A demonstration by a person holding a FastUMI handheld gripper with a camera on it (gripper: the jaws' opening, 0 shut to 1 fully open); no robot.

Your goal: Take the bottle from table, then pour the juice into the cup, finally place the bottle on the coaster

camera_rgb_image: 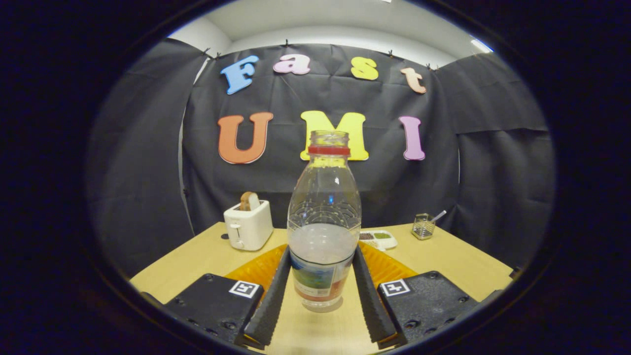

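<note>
The fingers point(321, 268) lie nearest, reaching forward over the pale wooden worktop point(458, 261) with a black mount block behind each one. They are set at a middling width, and the bottle point(324, 231) stands upright between them near their tips. Each inner face runs right alongside the bottle's labelled lower part; whether they press on it or merely flank it I cannot tell.

Beyond the left finger a white toaster point(248, 225) sits on the worktop with a slice of bread point(250, 200) poking up from its slot. Just behind the fingers and the bottle an orange ribbed plate point(256, 268) spreads out to both sides.

The bottle itself is clear plastic, uncapped, with a red ring around its neck and a pale cloudy liquid filling its lower part.

Beyond the right finger lies a small white tray point(383, 238) with divided compartments, and further right a small wire basket point(423, 226) holds a utensil.
</note>
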